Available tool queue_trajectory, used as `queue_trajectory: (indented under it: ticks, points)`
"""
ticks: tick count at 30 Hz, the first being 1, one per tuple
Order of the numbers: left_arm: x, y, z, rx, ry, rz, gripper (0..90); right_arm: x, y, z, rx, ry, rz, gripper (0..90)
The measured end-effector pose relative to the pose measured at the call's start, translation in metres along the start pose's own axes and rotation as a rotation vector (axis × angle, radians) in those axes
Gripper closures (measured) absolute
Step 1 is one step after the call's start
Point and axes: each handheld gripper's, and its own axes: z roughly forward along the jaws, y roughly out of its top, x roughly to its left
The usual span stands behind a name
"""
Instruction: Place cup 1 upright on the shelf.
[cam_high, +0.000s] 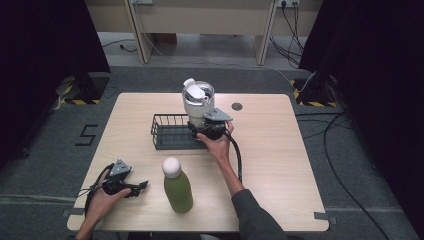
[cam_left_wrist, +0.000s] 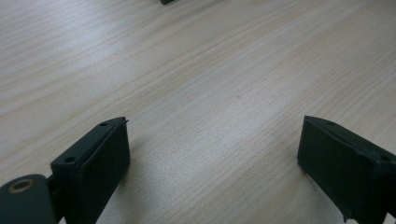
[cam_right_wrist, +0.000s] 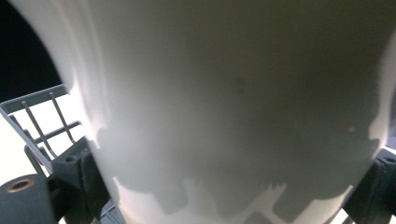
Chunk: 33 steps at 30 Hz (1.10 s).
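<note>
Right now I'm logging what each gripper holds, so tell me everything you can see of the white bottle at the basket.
The white bottle looks like translucent pale plastic with a white lid bearing a raised spout or flip cap. It stands roughly upright at the right end of the dark wire basket; whether its base rests inside cannot be told. The right gripper has its jaws on either side of the lower body.
</note>
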Motion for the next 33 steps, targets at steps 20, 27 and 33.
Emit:
queue_trajectory:
  ticks: [20, 27, 33]
  points:
    - [0.0, 0.0, 0.0, 0.001, -0.001, 0.001, 8.6, 0.006, 0.0, -0.012, 0.024, -0.042, 0.011, 10.0]
    - [0.0, 0.0, 0.0, 0.001, -0.001, 0.0, 8.6, 0.007, -0.001, -0.015, 0.021, -0.051, 0.004, 10.0]
    - [0.0, 0.0, 0.0, 0.001, -0.001, 0.001, 8.6, 0.009, -0.001, -0.019, 0.023, -0.066, 0.004, 9.8]
